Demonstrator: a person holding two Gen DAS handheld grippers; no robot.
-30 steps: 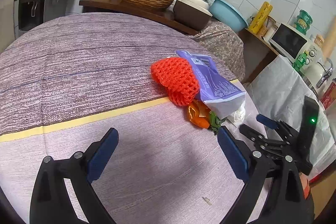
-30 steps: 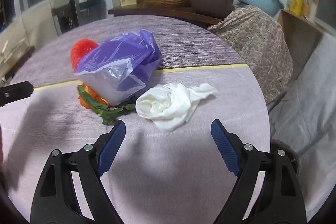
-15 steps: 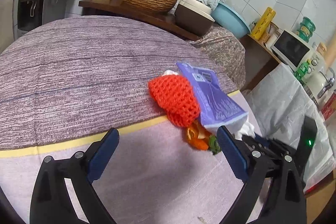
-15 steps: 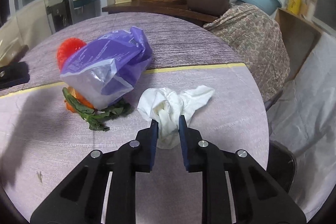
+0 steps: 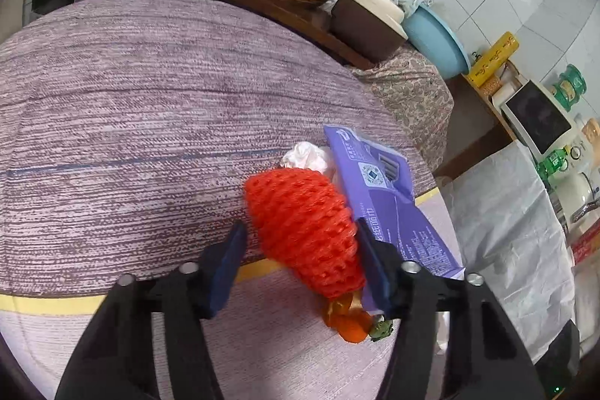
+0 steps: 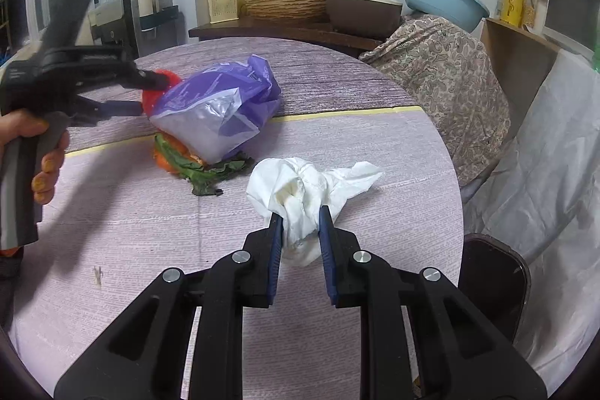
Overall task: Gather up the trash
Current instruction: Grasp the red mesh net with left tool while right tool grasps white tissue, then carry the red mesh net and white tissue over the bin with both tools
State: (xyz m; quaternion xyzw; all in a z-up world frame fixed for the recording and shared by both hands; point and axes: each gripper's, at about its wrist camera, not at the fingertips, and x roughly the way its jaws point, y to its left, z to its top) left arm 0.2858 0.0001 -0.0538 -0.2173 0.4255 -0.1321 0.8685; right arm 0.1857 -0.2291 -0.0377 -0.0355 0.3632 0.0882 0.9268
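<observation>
While the right gripper (image 6: 299,220) pinches the white tissue (image 6: 305,188) on the near tabletop (image 6: 150,231), the left gripper (image 5: 300,242) has been closing, fingers half-narrowed around the red mesh (image 5: 303,231); the purple bag (image 5: 390,208) crowds its right finger, peel (image 5: 347,319) beneath.

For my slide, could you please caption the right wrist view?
Right hand-held gripper pinches a crumpled white tissue on the table.

Red net sleeve (image 5: 303,231), purple bag (image 6: 221,107), white tissue (image 6: 307,190), striped mauve tablecloth (image 5: 131,122).
</observation>
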